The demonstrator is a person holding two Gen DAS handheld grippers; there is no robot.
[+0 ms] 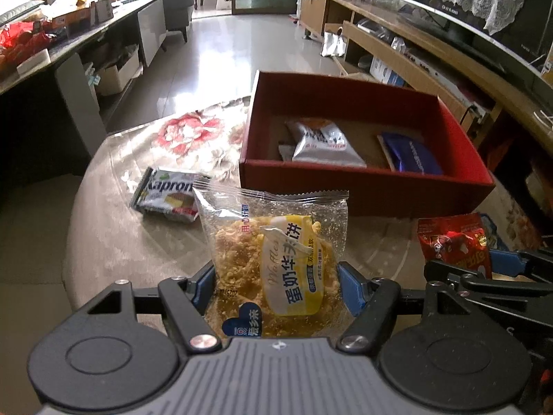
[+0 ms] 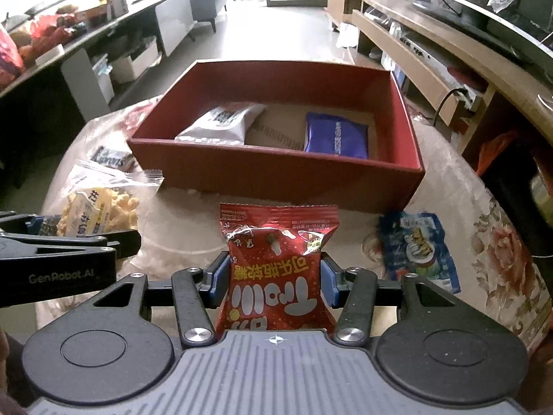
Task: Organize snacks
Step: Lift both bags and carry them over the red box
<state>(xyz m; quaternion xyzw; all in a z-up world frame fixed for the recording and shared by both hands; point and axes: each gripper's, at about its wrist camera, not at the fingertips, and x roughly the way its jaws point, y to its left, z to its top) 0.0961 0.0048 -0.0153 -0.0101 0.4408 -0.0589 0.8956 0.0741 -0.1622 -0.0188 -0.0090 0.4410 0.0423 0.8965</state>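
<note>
Living-room floor tiles and low cabinets are framing a round table [image 1: 114, 242] under a floral plastic cover. At 9 o'clock in the left wrist view, a white-and-green foil cake packet marked "Kaprom" [image 1: 167, 193] is lying flat on the cover. At 6 o'clock, the left gripper [image 1: 276, 285] is clamping a clear plastic waffle packet with a yellow label [image 1: 276, 256] between its blue pads, holding it upright above the table. At 12 to 1 o'clock, an open red cardboard box [image 1: 363, 181] is sitting on the table, containing a silver foil pouch [image 1: 323, 143] and a dark blue foil pouch [image 1: 413, 155] lying apart. In the right wrist view, the right gripper [image 2: 274, 282] is pinching a red foil candy packet [image 2: 276, 263] at 6 o'clock, just before the box's near wall. At 4 o'clock, a blue printed snack packet [image 2: 420, 245] is lying flat on the cover.
</note>
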